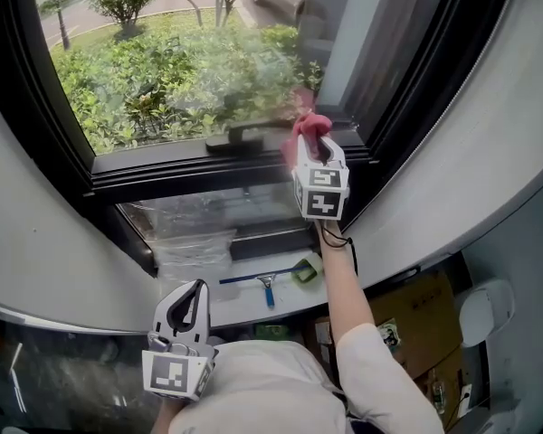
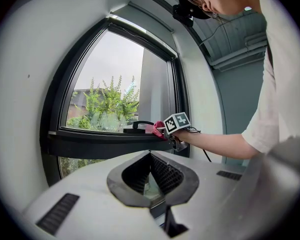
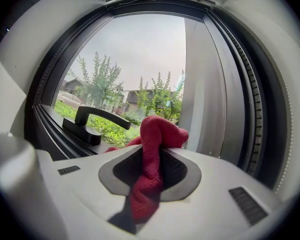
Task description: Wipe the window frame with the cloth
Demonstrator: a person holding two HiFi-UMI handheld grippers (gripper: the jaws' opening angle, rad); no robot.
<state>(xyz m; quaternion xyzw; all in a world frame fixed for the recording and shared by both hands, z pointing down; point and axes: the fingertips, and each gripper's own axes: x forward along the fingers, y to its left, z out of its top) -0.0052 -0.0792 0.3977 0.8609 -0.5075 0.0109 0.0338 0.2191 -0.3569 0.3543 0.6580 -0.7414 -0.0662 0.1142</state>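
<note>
A red cloth (image 1: 306,127) is bunched in my right gripper (image 1: 312,150), which is shut on it. The cloth presses on the black window frame (image 1: 163,165) at the right end of its horizontal bar, just right of the black handle (image 1: 240,136). In the right gripper view the cloth (image 3: 157,134) pokes up between the jaws (image 3: 150,169), with the handle (image 3: 92,124) to the left. My left gripper (image 1: 188,310) hangs low by my torso, shut on nothing. Its own view shows the right gripper (image 2: 165,131) and cloth (image 2: 155,129) on the frame (image 2: 90,144).
Below the bar, a blue-handled squeegee (image 1: 267,283) and crumpled clear plastic (image 1: 195,233) lie on the sill. A cardboard box (image 1: 416,319) stands on the floor at the lower right. The upright frame post (image 3: 250,94) rises close to the cloth's right.
</note>
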